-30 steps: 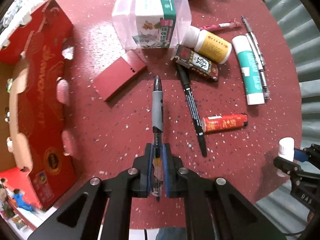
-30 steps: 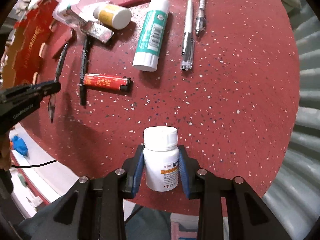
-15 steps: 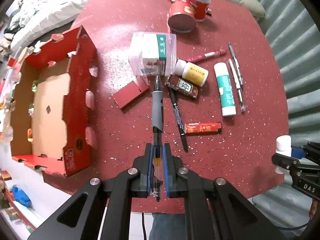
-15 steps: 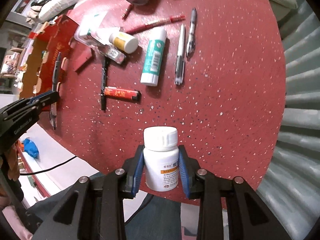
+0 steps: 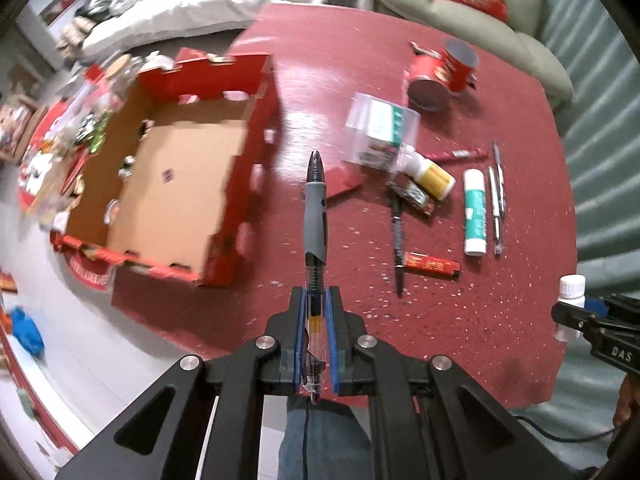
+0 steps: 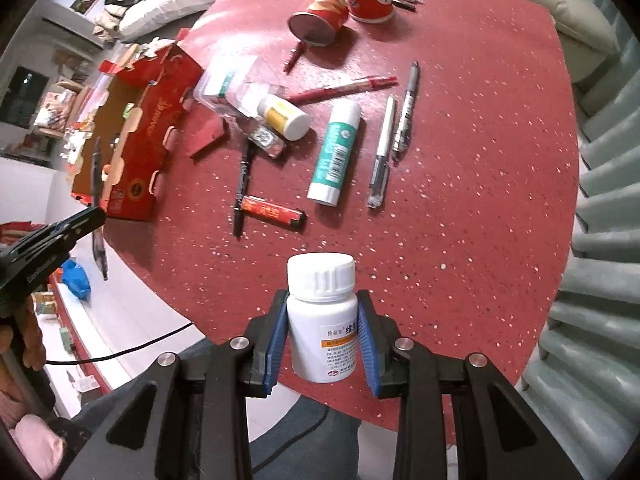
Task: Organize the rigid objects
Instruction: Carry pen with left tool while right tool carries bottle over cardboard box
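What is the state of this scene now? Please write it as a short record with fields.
left gripper: shut on grey pen, held above the table
right gripper: shut on white pill bottle, cap on
box: red cardboard box, open top, on the left side of the table; nothing seen on its floor
table: red speckled table
loose items: glue stick, red lighter, black pen, yellow-label bottle lying on its side
cans: two red cans at the far edge

Perhaps six pens [image 6: 382,156], two bottles [image 6: 322,320], two cans [image 6: 320,18]
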Demonstrator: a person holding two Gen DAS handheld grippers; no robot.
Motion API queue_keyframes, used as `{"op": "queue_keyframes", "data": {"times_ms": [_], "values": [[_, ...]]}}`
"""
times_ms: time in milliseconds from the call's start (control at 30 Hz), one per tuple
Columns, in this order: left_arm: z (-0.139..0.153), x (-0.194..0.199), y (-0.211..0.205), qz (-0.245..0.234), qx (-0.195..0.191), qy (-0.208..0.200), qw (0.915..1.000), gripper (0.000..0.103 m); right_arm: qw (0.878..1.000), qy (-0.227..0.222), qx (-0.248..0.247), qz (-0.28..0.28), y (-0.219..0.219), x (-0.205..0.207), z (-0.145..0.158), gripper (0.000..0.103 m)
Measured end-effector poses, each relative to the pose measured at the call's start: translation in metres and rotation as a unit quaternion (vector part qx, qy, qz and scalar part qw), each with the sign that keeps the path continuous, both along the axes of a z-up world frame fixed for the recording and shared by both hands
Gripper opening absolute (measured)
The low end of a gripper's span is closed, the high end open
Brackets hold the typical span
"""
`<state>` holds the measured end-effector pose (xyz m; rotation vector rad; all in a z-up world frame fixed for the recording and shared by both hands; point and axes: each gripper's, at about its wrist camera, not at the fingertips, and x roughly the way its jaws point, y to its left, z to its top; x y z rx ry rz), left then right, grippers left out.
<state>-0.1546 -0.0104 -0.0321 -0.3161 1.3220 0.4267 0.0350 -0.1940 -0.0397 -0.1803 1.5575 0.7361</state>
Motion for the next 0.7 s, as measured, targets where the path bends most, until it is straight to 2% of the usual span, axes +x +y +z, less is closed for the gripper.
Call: {"op": "queue_keyframes", "data": {"times_ms": [167,300,467,700], "values": [[0.013,-0.017,0.041,0.013,0.005,-0.021,0.9997,0.010,1.000,-0.013,0.011,-0.003,0.023,0.001,0.012,0.034],[0.013,-0.021,0.082,0.002,-0.005,-0.030,0.9995,0.010,0.999,-0.031,0.025,-0.016,0.062,-0.001,0.027,0.034],[0.013,-0.024,0.137,-0.014,-0.008,-0.035,0.9993,0.010,0.998,-0.037,0.033,-0.030,0.133,-0.010,0.040,0.034],[0.001,-0.020,0.207,0.024,-0.002,-0.028,0.9993,0.010,0.998,-0.057,0.038,0.016,0.257,-0.035,0.061,0.034]]}}
